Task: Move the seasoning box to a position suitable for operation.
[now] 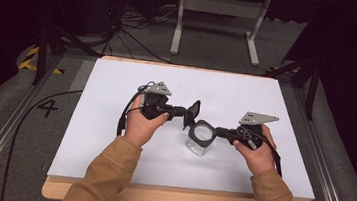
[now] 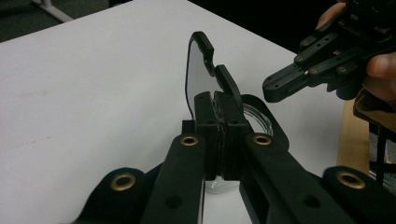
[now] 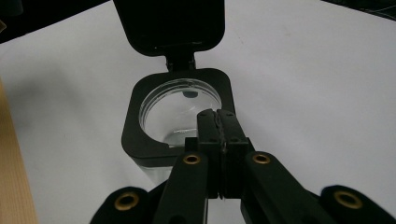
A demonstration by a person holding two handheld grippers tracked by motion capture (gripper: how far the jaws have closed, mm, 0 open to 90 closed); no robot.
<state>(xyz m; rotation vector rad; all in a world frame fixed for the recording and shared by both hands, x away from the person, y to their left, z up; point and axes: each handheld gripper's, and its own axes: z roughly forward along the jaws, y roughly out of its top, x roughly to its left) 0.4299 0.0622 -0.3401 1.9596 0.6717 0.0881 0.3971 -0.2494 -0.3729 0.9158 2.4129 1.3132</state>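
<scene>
— Left gripper (image 1: 191, 113): how are its jaws?

— Pressed together, with the edge of the raised lid (image 2: 201, 70) seemingly caught between them at the tips. That black lid stands upright on its hinge at the far-left side of the container (image 1: 200, 139) in the high view.

— And the right gripper (image 1: 219, 132)?

— Jaws closed too, nothing between them. In the right gripper view its tips hang just above the near rim of the black square collar (image 3: 133, 135); I cannot tell whether they touch it.

— Where does the container sit?

— Near the middle of the white board (image 1: 112, 139), a clear square box with a round mouth. Bare board lies on every side, with the widest stretch toward the far edge and the left.

— How close are the board's edges?

— Well apart from the container. The wooden table edge (image 1: 181, 200) shows at the near side, beneath both sleeves.

— Any crowding?

— Only the two grippers themselves; they meet over the container from opposite sides, tips near each other.
</scene>
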